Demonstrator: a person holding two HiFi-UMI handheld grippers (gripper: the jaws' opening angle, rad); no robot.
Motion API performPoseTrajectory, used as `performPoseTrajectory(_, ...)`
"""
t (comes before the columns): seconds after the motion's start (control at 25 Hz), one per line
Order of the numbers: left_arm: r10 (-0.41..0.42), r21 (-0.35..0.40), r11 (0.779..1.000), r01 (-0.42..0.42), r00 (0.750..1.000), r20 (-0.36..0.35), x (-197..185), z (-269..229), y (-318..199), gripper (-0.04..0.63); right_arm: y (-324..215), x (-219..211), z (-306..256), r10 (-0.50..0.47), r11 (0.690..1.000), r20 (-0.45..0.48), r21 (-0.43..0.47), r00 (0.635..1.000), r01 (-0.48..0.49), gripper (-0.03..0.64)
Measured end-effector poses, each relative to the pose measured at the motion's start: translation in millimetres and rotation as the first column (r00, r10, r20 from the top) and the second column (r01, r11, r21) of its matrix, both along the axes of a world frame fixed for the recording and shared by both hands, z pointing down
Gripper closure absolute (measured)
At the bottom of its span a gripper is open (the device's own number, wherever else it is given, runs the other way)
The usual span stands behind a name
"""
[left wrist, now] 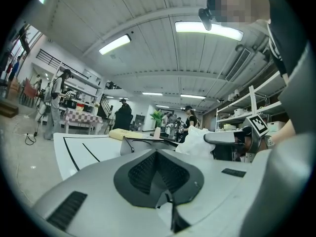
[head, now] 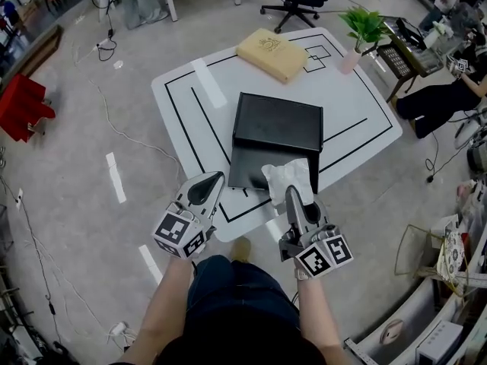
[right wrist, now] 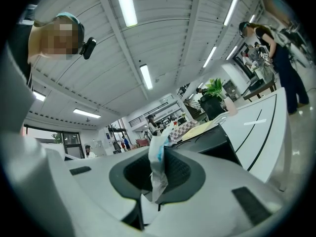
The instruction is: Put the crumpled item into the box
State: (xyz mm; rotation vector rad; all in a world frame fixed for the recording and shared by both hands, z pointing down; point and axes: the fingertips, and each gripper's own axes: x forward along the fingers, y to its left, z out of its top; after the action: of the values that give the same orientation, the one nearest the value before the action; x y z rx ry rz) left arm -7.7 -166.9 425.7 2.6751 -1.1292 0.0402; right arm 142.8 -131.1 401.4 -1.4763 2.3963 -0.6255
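We note left gripper (head: 207, 187) over near edge of table (head: 190, 90), jaws together, nothing between. Black box (head: 278, 122) sits mid-table, yellow pad (head: 272, 53) toward far edge. Right gripper (head: 293, 196) clamped on white crumpled item (head: 288, 178), held at box's near right corner. Potted plant (head: 364, 26) at far right corner.

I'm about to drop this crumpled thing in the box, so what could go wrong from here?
1. The right gripper pinches only a thin fold of the white crumpled item, so the item may slip or tear free early.
2. The item hangs at the black box's near edge. Released here, it could land on the table instead.
3. The left gripper, shut and empty, sits close to the box's near corner and might nudge it.
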Motion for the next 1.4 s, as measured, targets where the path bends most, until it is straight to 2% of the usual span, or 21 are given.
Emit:
performPoseTrajectory(0.24, 0.007, 0.014, 1.0, -0.007, 1.0, 0.001, 1.5, -4.8, -6.8, 0.594, -9.5, -7.3, 0.7, -0.008, 1.0, -0.037, 0.006, 0.999, 0.008, 0.568)
performPoseTrajectory(0.56, -0.001, 0.006, 1.0, 0.001, 1.0, -0.002, -6.8, 0.4, -20.0, 0.594, -23.8, -6.6, 4.4, 0.041, 0.999, -0.054, -0.02, 0.998, -0.042, 0.568)
performPoseTrajectory(0.84, 0.041, 0.003, 0.999, -0.041, 0.999, 0.011, -2.1, 4.7, -32.6, 0.594, -31.4, -6.6, 3.4, 0.056, 0.998, -0.127, -0.021, 0.99, -0.059, 0.568)
performPoseTrajectory(1.04, 0.076, -0.005, 0.997, -0.076, 0.997, 0.002, 6.4, 5.5, -39.9, 0.594, -37.3, -4.4, 5.9, 0.065, 0.996, -0.132, -0.05, 0.989, -0.072, 0.566)
performPoseTrajectory(1.4, 0.063, -0.013, 0.998, -0.063, 0.998, 0.011, 9.3, 20.3, -48.7, 0.594, -48.3, -6.3, 16.5, 0.143, 0.984, -0.151, -0.085, 0.978, -0.157, 0.566)
